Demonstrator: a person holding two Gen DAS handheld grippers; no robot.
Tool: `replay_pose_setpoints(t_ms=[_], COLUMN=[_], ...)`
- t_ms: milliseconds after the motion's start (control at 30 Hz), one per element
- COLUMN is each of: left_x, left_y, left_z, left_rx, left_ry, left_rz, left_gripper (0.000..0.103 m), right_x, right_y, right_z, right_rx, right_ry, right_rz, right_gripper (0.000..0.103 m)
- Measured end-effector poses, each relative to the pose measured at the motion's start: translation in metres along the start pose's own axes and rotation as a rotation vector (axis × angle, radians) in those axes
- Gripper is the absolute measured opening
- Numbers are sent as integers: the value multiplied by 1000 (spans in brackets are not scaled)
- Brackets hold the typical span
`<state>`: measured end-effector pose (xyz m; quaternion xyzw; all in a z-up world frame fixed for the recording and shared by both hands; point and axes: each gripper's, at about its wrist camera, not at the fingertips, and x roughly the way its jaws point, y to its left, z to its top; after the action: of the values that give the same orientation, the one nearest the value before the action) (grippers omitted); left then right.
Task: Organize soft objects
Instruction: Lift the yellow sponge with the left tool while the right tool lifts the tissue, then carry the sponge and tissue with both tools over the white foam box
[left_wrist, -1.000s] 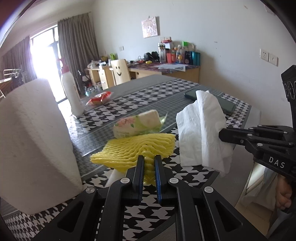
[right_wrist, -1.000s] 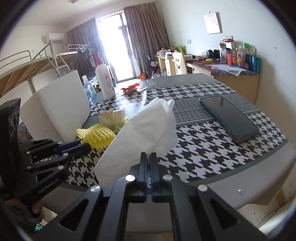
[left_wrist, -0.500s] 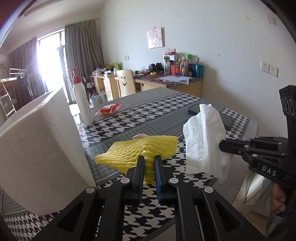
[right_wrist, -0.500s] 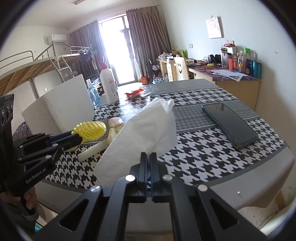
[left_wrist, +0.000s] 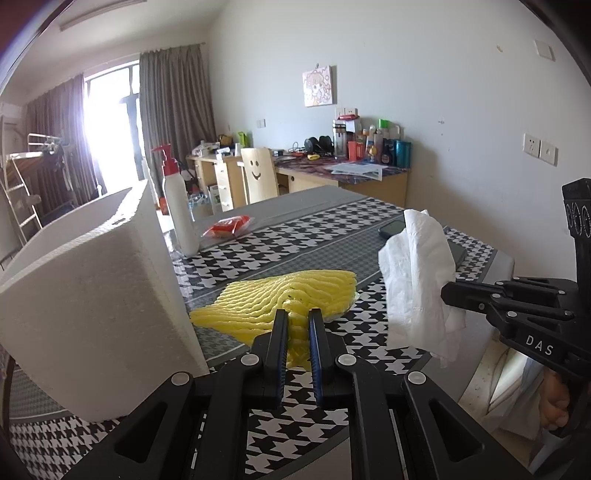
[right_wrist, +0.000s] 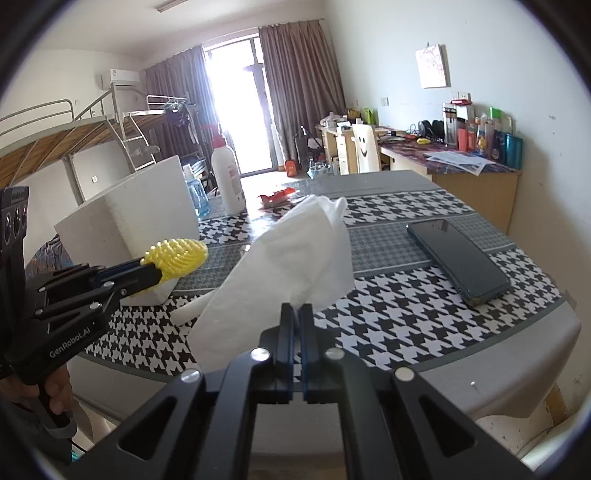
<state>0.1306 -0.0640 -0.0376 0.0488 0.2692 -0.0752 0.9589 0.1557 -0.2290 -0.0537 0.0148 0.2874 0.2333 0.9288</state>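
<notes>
Left wrist view: the left gripper (left_wrist: 298, 325) pinches a yellow foam net (left_wrist: 280, 301) above the houndstooth table (left_wrist: 317, 229), beside a white foam box (left_wrist: 88, 295). Right wrist view: the right gripper (right_wrist: 296, 325), fingers clamped tight, holds a white tissue (right_wrist: 291, 258) upright over the table's near edge, left of a smartphone (right_wrist: 458, 254).

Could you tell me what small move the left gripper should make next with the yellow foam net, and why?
Probably carry it left and up over the white foam box. The left gripper is shut on the yellow foam net, held clear of the table in the right wrist view, and the box stands just beside it. The right gripper likewise holds the white tissue.
</notes>
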Motion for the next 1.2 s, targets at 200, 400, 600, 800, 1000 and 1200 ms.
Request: replay_pose_setpoints(t_ms=[200,400,600,800,1000,1200], left_x=[-7,-15,-22,-27,-34,-42], left_y=[4,6,9,8,11,14], left_z=[2,4,8,15,20,27], left_rx=[0,-6,-1,-4,-9,-12], left_ry=[-20,-37,-53,-69,-86,-104], left_rz=[2,-11,-16,-20,-13,-2], left_gripper=[12,12,12,12,12,12], right_x=[-3,-5,-4,-6,-8,-11], right_y=[3,7,7,13,15,20], right_z=[3,11,20,27,31,36], right_rx=[-6,-15,-17,-35,-43,-53], right_ry=[-11,-26,-41,-61,-74,-90], right_rz=[-3,-3,-1,4,11,22], right_gripper=[5,5,5,5,5,5])
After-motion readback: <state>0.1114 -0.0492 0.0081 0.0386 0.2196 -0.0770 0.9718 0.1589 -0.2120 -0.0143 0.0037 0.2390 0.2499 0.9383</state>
